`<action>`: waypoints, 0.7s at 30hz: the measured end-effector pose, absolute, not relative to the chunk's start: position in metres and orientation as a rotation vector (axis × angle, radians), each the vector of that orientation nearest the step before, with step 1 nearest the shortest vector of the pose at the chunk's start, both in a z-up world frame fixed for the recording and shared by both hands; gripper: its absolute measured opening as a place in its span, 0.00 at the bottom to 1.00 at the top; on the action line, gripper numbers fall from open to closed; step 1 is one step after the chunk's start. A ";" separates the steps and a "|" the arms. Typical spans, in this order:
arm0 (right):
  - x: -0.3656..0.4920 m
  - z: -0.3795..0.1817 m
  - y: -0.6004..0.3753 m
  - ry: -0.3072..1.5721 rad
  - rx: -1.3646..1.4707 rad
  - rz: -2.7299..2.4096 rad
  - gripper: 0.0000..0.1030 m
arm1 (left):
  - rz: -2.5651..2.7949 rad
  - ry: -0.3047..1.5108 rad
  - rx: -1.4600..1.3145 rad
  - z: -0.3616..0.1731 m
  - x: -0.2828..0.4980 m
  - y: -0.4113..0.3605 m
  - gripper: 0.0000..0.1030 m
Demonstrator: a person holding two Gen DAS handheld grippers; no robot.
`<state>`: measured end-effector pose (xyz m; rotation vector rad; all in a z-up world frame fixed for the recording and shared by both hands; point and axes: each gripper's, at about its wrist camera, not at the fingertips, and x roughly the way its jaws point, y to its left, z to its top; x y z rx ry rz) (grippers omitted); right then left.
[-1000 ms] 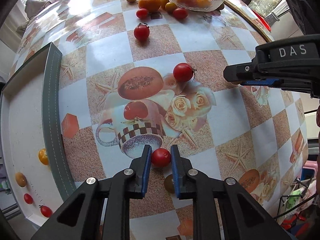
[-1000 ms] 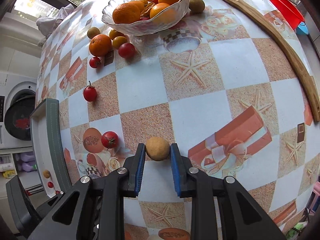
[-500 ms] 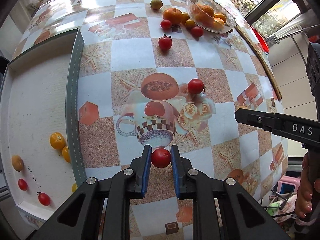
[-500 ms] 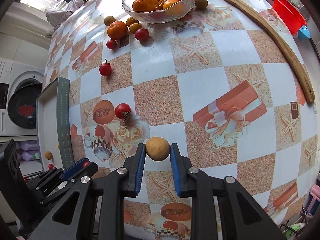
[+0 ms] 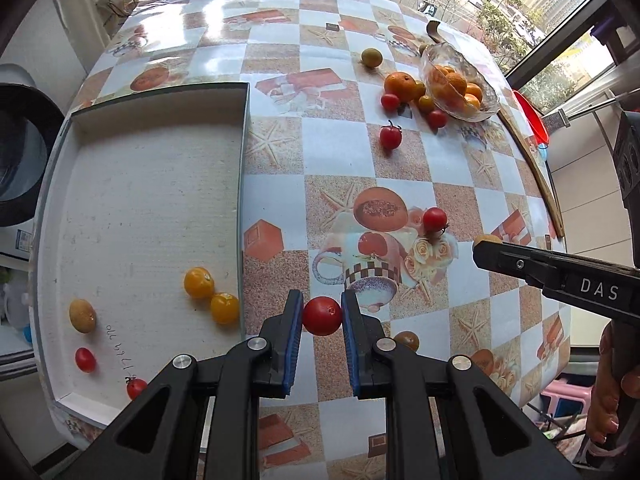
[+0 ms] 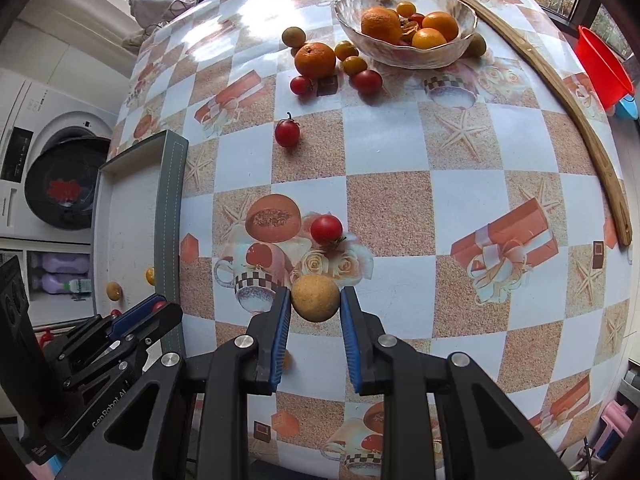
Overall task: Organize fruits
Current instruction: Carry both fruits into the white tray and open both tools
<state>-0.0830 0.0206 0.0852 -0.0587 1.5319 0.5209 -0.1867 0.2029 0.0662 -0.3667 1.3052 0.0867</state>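
Two grippers each pinch one fruit above the tablecloth (image 5: 460,184), evidently for carrying to the tray (image 5: 152,208) at frame left, which holds six small fruits. Left gripper (image 5: 322,316) clamps a red tomato (image 5: 322,315); right gripper (image 6: 314,306) clamps a tan fruit (image 6: 315,298).

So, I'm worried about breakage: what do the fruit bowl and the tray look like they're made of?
The bowl looks like clear glass, maybe plastic: see-through, ribbed, glinting rim. The tray looks like rigid board: matte white floor, grey-green stitched wall, leather-like.
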 end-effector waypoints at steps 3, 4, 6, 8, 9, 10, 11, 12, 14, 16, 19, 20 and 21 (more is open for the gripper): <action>-0.087 0.089 0.039 1.527 -0.087 0.554 0.26 | 0.125 1.289 -0.381 0.069 -0.195 0.220 0.20; -0.089 0.089 0.046 1.525 -0.097 0.565 0.26 | 0.139 1.284 -0.386 0.070 -0.199 0.226 0.20; -0.093 0.090 0.061 1.522 -0.116 0.591 0.26 | 0.170 1.276 -0.394 0.071 -0.205 0.239 0.20; -0.098 0.091 0.077 1.518 -0.137 0.622 0.26 | 0.202 1.272 -0.403 0.070 -0.212 0.253 0.20; -0.100 0.092 0.085 1.516 -0.147 0.637 0.26 | 0.218 1.272 -0.409 0.069 -0.215 0.261 0.20; -0.102 0.092 0.093 1.515 -0.155 0.652 0.26 | 0.234 1.272 -0.412 0.068 -0.219 0.267 0.20; -0.104 0.092 0.101 1.513 -0.164 0.666 0.26 | 0.252 1.274 -0.416 0.066 -0.223 0.275 0.20; -0.106 0.092 0.109 1.511 -0.172 0.681 0.26 | 0.267 1.277 -0.421 0.064 -0.227 0.281 0.20; -0.110 0.092 0.127 1.507 -0.190 0.712 0.26 | 0.292 1.285 -0.430 0.060 -0.233 0.293 0.20; -0.113 0.091 0.145 1.504 -0.207 0.740 0.26 | 0.309 1.297 -0.430 0.053 -0.239 0.300 0.20; -0.117 0.088 0.169 1.504 -0.238 0.777 0.26 | 0.324 1.321 -0.428 0.041 -0.244 0.309 0.20; -0.118 0.086 0.177 1.504 -0.250 0.788 0.26 | 0.326 1.328 -0.429 0.038 -0.245 0.310 0.20; -0.119 0.084 0.185 1.505 -0.264 0.797 0.26 | 0.328 1.333 -0.428 0.034 -0.246 0.311 0.20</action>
